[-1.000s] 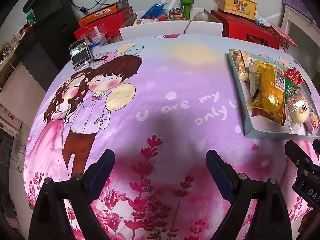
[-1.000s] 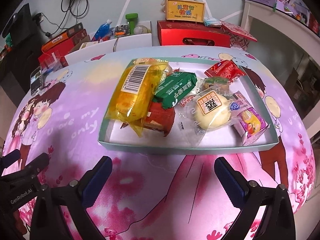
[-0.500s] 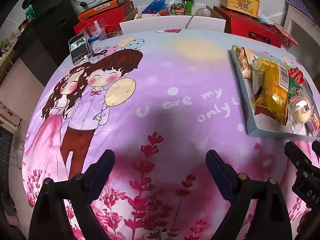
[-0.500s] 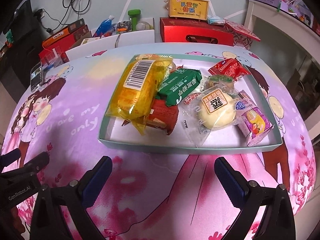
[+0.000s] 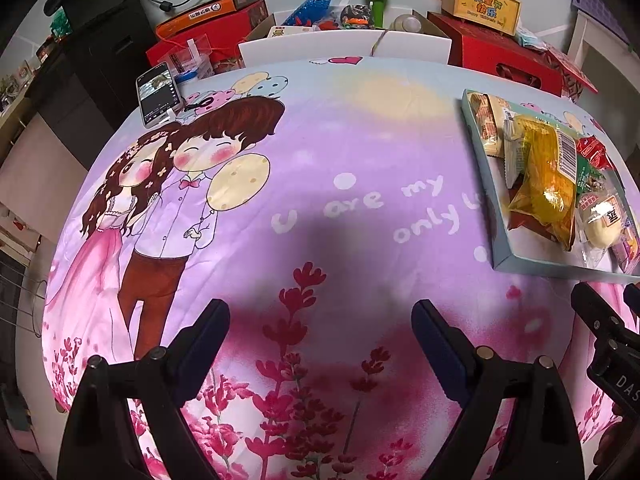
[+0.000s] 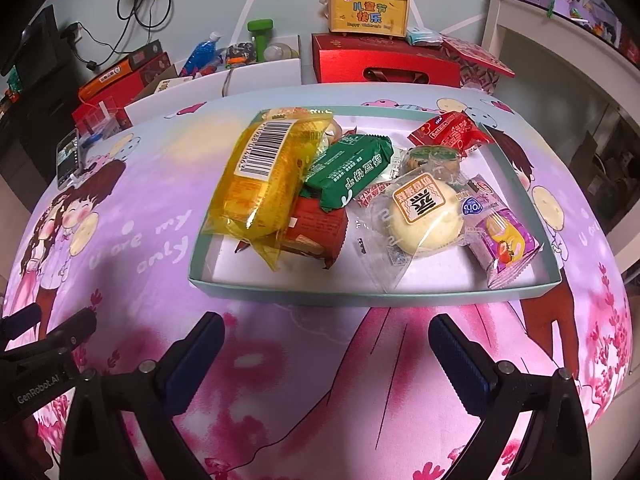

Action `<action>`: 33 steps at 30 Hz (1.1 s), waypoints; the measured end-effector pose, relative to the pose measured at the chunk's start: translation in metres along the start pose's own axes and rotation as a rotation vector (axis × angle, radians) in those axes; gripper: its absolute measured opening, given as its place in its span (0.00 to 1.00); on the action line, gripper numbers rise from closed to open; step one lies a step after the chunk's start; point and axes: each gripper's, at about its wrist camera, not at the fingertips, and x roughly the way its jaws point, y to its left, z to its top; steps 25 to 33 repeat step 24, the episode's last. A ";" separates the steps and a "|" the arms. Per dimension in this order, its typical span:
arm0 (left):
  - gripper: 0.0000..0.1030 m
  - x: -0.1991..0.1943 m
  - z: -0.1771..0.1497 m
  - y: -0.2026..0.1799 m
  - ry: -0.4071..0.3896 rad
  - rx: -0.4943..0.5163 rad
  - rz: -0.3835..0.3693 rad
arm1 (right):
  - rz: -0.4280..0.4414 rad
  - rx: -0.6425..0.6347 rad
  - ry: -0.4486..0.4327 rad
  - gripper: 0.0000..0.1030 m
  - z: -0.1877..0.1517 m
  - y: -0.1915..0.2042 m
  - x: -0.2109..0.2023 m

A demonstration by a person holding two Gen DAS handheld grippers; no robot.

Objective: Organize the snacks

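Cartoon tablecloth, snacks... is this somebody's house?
Probably a home room. A table wears a cartoon tablecloth, a tray holds wrapped snacks, and gift boxes and a phone sit at the back.

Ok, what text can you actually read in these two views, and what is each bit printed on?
"U are my only": tablecloth.
"儿童节快乐": yellow gift box.
"GenRobot.AI": left gripper body.
"DAS", cut off at the frame edge: right gripper body.
Barcode on the yellow snack bag: digits too blurred.
Green packet: upside-down Chinese print, unreadable.
Bun wrapper: label too small.
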 end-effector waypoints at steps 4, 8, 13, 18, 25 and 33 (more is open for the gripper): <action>0.90 0.000 0.000 0.000 0.001 -0.001 0.000 | 0.000 0.000 0.000 1.00 0.000 -0.001 0.000; 0.90 0.000 0.000 0.001 0.002 -0.004 -0.002 | -0.001 0.001 0.000 1.00 0.000 -0.001 0.000; 0.90 0.000 0.000 0.001 0.001 -0.006 -0.002 | 0.000 0.000 0.000 1.00 0.000 -0.001 0.000; 0.90 -0.001 0.000 0.000 -0.007 -0.003 0.000 | 0.000 -0.001 0.001 1.00 0.000 0.000 0.000; 0.90 -0.007 0.000 -0.004 -0.036 0.008 -0.031 | -0.001 -0.001 0.002 1.00 0.000 -0.002 0.000; 0.90 -0.007 0.000 -0.004 -0.036 0.008 -0.031 | -0.001 -0.001 0.002 1.00 0.000 -0.002 0.000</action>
